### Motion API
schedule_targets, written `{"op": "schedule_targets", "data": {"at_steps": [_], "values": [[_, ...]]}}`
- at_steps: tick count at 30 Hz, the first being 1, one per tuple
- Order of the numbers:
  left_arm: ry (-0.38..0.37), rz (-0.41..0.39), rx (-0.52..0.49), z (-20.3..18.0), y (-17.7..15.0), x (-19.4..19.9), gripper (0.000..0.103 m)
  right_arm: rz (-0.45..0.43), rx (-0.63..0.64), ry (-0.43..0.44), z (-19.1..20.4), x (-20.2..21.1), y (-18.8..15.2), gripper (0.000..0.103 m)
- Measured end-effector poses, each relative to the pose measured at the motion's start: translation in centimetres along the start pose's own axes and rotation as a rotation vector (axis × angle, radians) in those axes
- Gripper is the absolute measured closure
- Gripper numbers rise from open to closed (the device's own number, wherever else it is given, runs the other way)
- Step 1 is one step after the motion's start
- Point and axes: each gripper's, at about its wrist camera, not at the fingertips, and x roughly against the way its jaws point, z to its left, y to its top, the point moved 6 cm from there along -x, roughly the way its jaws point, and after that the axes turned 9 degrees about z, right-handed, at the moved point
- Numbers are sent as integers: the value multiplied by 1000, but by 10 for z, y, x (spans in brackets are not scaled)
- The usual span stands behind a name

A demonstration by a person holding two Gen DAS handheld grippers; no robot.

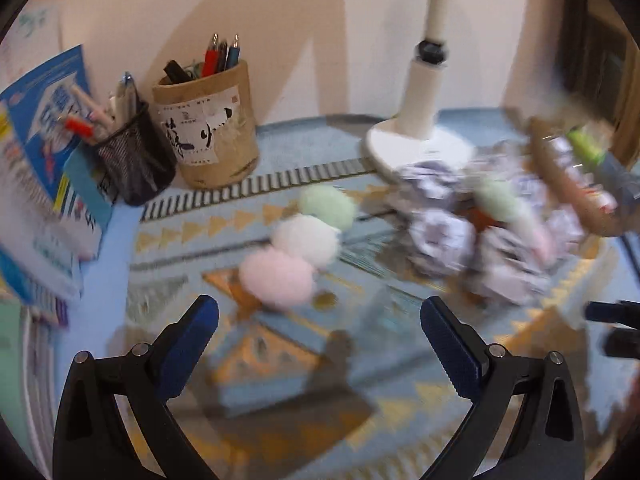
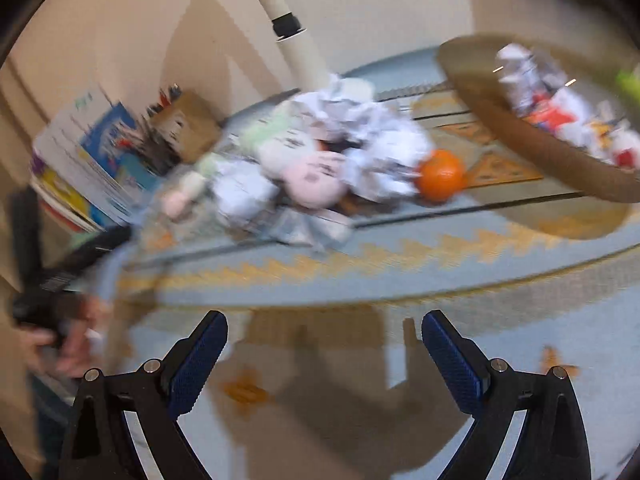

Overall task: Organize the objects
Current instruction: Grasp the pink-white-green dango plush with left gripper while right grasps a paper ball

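Left gripper wide open, nothing held, up over the mat. Right gripper wide open too, nothing between its blue pads, over the near part of the mat. Both views blurry. On the mat, three fluffy balls in a slanted row, touching: pink ball nearest, white ball in the middle, green ball farthest. Just right of them, a heap of crumpled paper mixed with more soft balls, toward the far right part of the mat. An orange at the right edge of that heap, touching the paper. A brown basket tilted up at the far right, full of paper bits and small things too blurry to name. A white lamp at the far edge by the wall, its base right behind the heap. At the far left corner, a tan cup full of pens, with a black mesh cup of pens touching its left side. Books leaning and stacked at the left edge, beside the mesh cup. A hand seen at the left of the right view, gripping a black handle.
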Motion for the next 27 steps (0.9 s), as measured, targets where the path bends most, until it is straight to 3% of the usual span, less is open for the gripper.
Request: {"op": "schedule_targets", "data": {"at_steps": [3, 5, 10, 12, 13, 14, 15, 17, 21, 27], "values": [[-25, -2, 2, 6, 15, -22, 2, 28, -44, 141, 21, -15, 19, 5], [-77, -9, 28, 12, 23, -33, 2, 16, -32, 121, 35, -26, 32, 5], [-104, 15, 47, 17, 33, -54, 5, -11, 13, 75, 59, -50, 55, 6], [-105, 43, 13, 11, 33, -63, 27, -25, 2, 50, 62, -60, 63, 8], [-75, 35, 1, 9, 34, -63, 30, -25, -2, 39, 62, -65, 67, 16], [-41, 20, -28, 6, 32, -62, 42, -20, -4, 30, 61, -72, 69, 25], [-42, 6, -50, 2, 30, -60, 47, -23, -2, 21, 58, -73, 72, 29], [-25, -4, -67, -3, 25, -55, 50, -47, 18, -9, 59, -73, 74, 61], [-35, -37, -50, -11, 6, -24, 51, -33, 46, -9, 55, -74, 66, 63], [-70, -60, 60, -31, -69, 30, 51, -65, 225, 12, 72, -30, 20, 63]]}}
